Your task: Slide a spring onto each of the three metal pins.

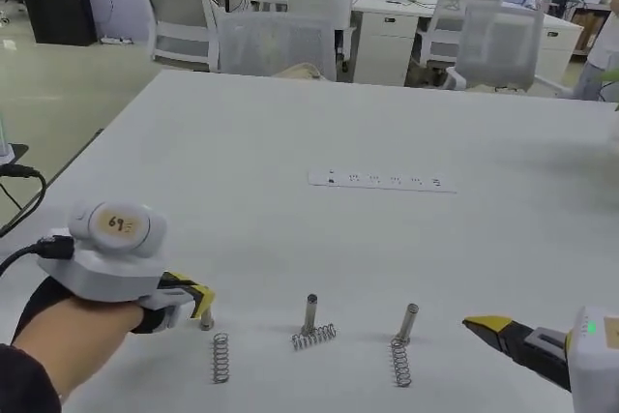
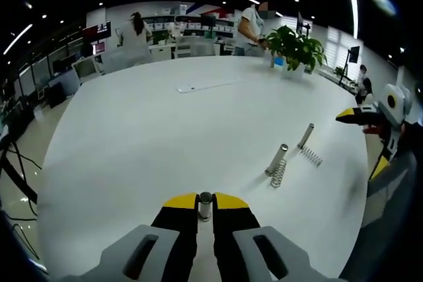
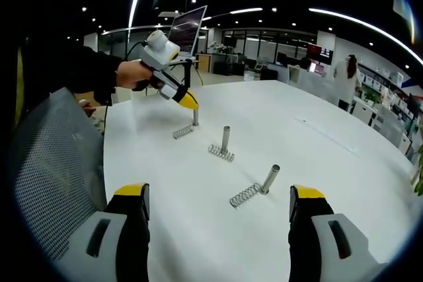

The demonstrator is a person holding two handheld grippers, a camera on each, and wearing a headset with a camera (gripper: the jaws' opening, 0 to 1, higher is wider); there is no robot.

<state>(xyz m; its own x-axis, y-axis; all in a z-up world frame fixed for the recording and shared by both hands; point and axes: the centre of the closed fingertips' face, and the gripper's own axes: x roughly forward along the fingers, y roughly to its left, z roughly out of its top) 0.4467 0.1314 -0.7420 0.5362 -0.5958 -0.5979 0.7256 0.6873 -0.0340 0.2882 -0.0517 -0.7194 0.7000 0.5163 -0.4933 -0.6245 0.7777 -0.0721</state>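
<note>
The left gripper [image 2: 205, 201] clamps the leftmost pin [image 2: 205, 209]; the right gripper [image 3: 218, 206] gapes wide. Three springs [image 1: 221, 357] lie flat on the table [image 1: 290, 123], with a power strip [image 1: 382, 180] beyond.

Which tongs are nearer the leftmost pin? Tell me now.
Left. The left tongs are shut on the leftmost pin; the right tongs hang open beyond the rightmost pin, at the row's other end.

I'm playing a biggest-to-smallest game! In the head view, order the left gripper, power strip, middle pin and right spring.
1. left gripper, clamping the left pin, nearest the camera
2. power strip
3. middle pin and right spring look alike, so no ranking
</note>
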